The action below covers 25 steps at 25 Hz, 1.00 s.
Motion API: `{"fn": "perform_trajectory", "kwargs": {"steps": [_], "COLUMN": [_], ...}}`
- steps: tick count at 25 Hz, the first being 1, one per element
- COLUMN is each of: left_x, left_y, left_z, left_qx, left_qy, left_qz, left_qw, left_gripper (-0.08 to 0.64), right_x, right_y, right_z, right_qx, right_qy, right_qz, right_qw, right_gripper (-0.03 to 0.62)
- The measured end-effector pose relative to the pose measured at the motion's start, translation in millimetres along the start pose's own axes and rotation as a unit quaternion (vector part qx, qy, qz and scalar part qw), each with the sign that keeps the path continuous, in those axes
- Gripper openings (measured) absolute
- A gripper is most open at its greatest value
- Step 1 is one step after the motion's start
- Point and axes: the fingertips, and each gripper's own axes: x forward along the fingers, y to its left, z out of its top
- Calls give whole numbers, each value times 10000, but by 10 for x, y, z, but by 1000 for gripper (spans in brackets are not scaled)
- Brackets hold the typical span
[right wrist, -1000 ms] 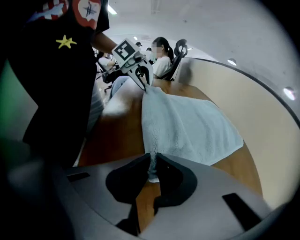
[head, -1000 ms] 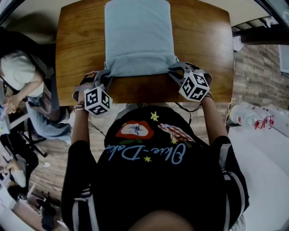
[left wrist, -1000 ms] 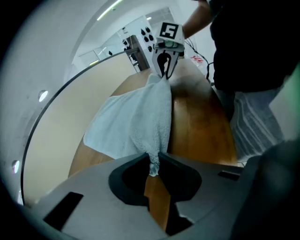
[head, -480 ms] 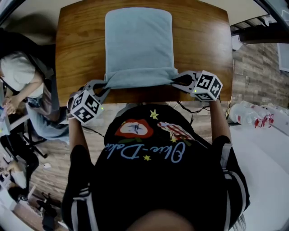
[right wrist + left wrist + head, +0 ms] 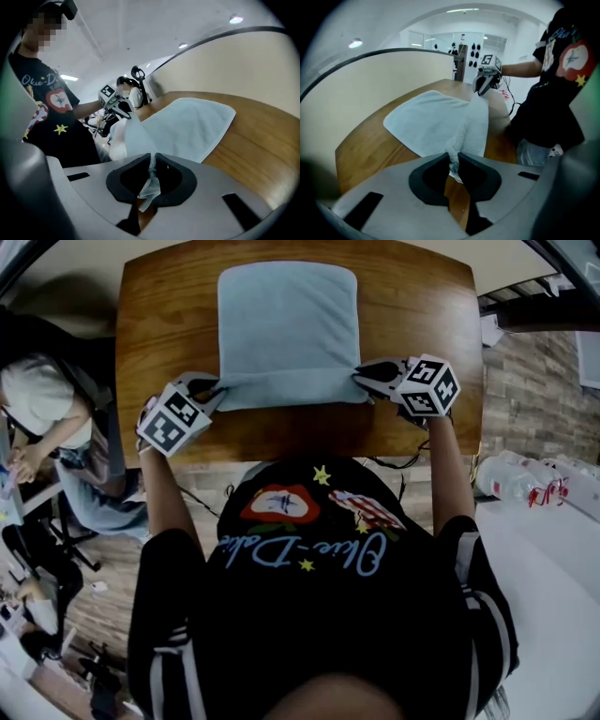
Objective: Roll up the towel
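The left gripper [image 5: 214,390] is clenched on the near left corner of the towel [image 5: 286,324]. In the left gripper view its jaws pinch a small tuft of terry, with a bit of cloth poking out below. The right gripper [image 5: 361,379] grasps the near right corner the same way, and the right gripper view shows only a thin wisp of fabric squeezed between the pads. Between the 2 grippers the near edge is drawn into a thicker band, just off the wood. Beyond it the rest of the pale blue towel lies flat down the middle of the table [image 5: 169,324], reaching almost to the far edge.

I judge the rolling to be barely begun. Both holds are shallow, so a corner could slip free as the wrists turn. If 1 hand leads the other, the roll would likely come out skewed or cone-shaped. Pulling instead of turning could drag the flat part nearer and wrinkle it.
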Motion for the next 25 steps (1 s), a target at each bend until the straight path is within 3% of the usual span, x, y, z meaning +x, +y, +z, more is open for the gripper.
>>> {"fn": "perform_trajectory", "kwargs": {"steps": [4,10,13,15,17,19,21,22,23,25], "left_x": [159,378,399,347,235,42,-227,-339,-399,-351], "left_y": [228,452,503,565,652,753,809,783,708,447], "left_z": [17,1,33,39,46,73,135,172,200,186], "left_qx": [-52,168,50,-176,-634,-1213,-1496,-1417,-1165,-297], "left_qy": [-115,131,28,-190,-586,-1113,-1552,-1637,-1587,-1097], "left_qz": [647,1735,2101,2341,2501,2639,2857,2926,2934,2793], "left_qw": [9978,9846,9777,9719,9644,9504,9337,9314,9355,9535], "left_gripper": [48,57,66,113,139,176,179,179,179,179], "right_x": [102,309,327,271,134,-43,-152,-159,-137,-43], "right_y": [-240,-468,-533,-562,-578,-516,-331,-210,-87,132], "right_z": [25,-44,-55,-12,80,216,330,345,320,183], "right_qx": [-370,-1263,-1351,-1388,-1401,-1456,-1665,-1838,-2045,-2517], "right_qy": [91,717,855,748,471,72,-244,-288,-233,110], "right_qz": [-744,-1654,-1891,-2075,-2315,-2481,-2398,-2274,-2124,-1842], "right_qw": [9965,9755,9689,9654,9615,9577,9561,9559,9552,9500], "right_gripper": [28,34,109,134,152,152,152,152,152,152]}}
